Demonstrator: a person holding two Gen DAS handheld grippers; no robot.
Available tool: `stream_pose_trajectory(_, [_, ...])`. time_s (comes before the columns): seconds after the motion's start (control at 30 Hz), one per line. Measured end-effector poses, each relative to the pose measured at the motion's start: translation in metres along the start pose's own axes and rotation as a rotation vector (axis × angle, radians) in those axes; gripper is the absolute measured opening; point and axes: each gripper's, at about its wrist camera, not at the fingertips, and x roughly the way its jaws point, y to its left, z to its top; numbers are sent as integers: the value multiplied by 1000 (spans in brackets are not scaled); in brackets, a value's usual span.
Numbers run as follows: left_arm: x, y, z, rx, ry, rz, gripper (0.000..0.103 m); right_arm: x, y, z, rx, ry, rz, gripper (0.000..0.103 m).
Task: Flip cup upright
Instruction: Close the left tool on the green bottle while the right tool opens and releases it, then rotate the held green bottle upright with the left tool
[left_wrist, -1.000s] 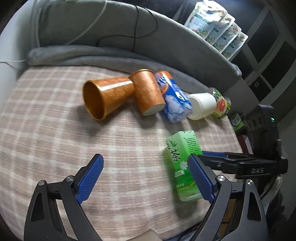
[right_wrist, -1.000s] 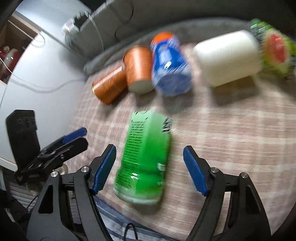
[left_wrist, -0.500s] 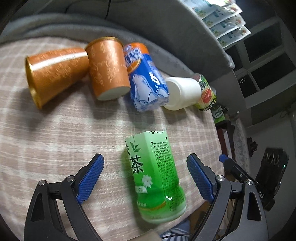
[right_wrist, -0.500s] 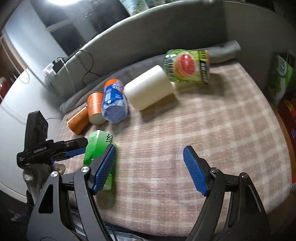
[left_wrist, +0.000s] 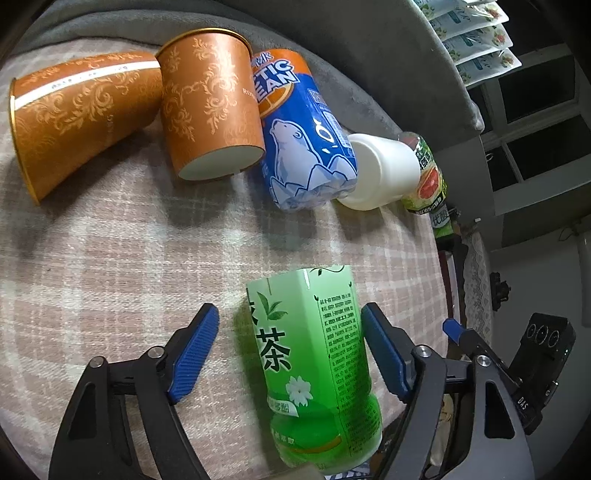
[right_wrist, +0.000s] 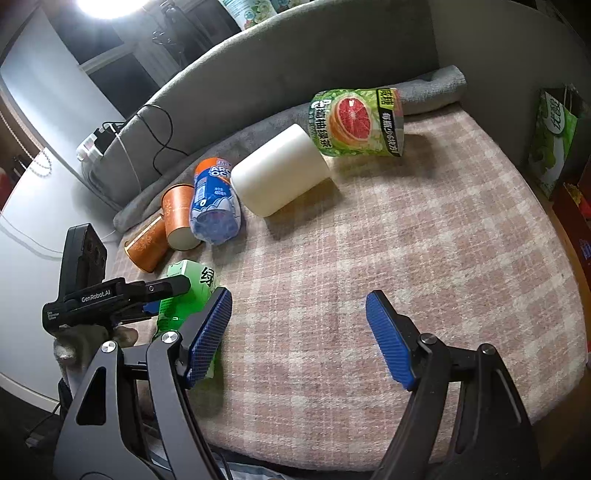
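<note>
A green tea cup (left_wrist: 314, 354) lies on its side on the checked cloth (left_wrist: 110, 266), near the front edge. My left gripper (left_wrist: 288, 350) is open with its jaws on either side of the cup; the right pad (left_wrist: 384, 354) is almost against it, the left pad stands apart. The cup also shows in the right wrist view (right_wrist: 184, 295), partly behind the left gripper (right_wrist: 162, 291). My right gripper (right_wrist: 299, 332) is open and empty over bare cloth to the right of the cup.
Further back several other cups lie on their sides in a row: two orange cups (left_wrist: 210, 110), a blue one (left_wrist: 303, 136), a white one (right_wrist: 280, 177) and a grapefruit-print one (right_wrist: 354, 122). A grey padded wall (right_wrist: 295, 62) curves behind.
My left gripper has moved forward so the green cup now lies between its jaws. My right gripper has drawn back to the right, off the green cup.
</note>
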Motion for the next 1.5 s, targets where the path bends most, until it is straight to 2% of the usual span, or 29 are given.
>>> stream_pose_trajectory(0.33, [1, -10, -1, 42, -6, 4, 62, -4, -7, 1, 36, -13, -14, 78])
stream_pose_trajectory(0.53, [-3, -18, -5, 80, -34, 27, 60, -7, -13, 1, 64, -21, -24, 78])
stream_pose_trajectory(0.97, [-31, -53, -22, 255, -202, 127, 59, -10, -16, 3, 79, -34, -24, 78])
stream_pose_trajectory(1.17, [-33, -65, -24, 313, -262, 180, 59, -14, -15, 3, 78, -49, -32, 78])
stream_pose_trajectory(1.5, [-36, -85, -29, 447, -404, 296, 59, -19, -7, 2, 31, -87, -70, 78])
